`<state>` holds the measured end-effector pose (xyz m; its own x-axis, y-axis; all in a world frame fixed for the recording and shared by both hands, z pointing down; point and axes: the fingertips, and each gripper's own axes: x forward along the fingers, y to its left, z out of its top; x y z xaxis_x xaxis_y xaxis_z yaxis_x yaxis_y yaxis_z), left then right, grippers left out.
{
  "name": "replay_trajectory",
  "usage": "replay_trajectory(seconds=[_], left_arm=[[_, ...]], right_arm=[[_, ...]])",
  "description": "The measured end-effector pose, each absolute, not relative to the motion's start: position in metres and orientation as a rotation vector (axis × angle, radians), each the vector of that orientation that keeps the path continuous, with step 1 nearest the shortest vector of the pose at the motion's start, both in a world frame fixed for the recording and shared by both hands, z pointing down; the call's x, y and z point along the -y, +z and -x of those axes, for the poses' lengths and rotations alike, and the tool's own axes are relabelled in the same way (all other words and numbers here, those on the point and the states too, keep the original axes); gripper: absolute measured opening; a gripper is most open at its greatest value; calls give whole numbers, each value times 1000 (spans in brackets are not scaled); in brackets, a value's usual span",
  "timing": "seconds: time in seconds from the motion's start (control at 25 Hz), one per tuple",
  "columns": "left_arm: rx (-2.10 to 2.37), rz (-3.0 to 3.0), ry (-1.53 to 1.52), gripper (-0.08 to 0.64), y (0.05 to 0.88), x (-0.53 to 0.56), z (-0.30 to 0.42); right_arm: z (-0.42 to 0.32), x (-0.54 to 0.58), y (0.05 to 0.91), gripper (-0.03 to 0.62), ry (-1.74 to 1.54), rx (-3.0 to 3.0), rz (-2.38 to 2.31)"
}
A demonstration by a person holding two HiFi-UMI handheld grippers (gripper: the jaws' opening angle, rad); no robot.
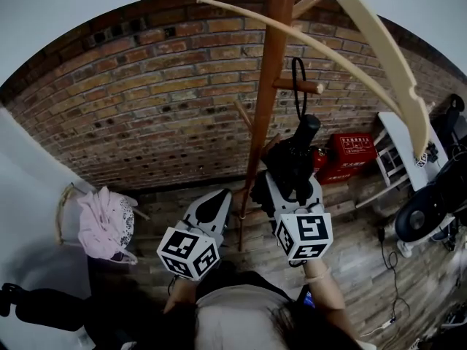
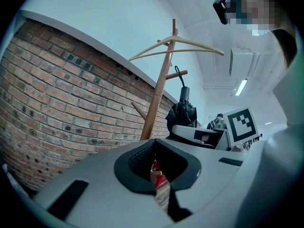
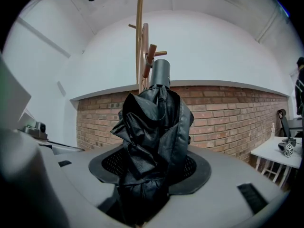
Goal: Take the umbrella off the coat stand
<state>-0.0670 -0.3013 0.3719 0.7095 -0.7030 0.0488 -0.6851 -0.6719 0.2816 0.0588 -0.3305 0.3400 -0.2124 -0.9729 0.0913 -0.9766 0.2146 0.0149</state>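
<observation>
A folded black umbrella hangs by its thin strap loop from a short peg on the wooden coat stand. The loop still passes over the peg. My right gripper is shut on the umbrella's bunched fabric, which fills the space between the jaws; the handle stub points up. My left gripper is just left of the pole, jaws together and holding nothing. Its view shows the umbrella and the pole ahead.
The stand's pale curved arms sweep overhead. A brick wall lies behind. A pink garment sits at the left, a red box and a white table at the right, with dark equipment and cables nearby.
</observation>
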Motion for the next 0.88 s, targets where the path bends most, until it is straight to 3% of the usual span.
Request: replay_trajectory(seconds=[0.88], left_arm=[[1124,-2637,-112,9,368,258,47]], right_arm=[[-72,282,322,275,-29,2421,-1884]])
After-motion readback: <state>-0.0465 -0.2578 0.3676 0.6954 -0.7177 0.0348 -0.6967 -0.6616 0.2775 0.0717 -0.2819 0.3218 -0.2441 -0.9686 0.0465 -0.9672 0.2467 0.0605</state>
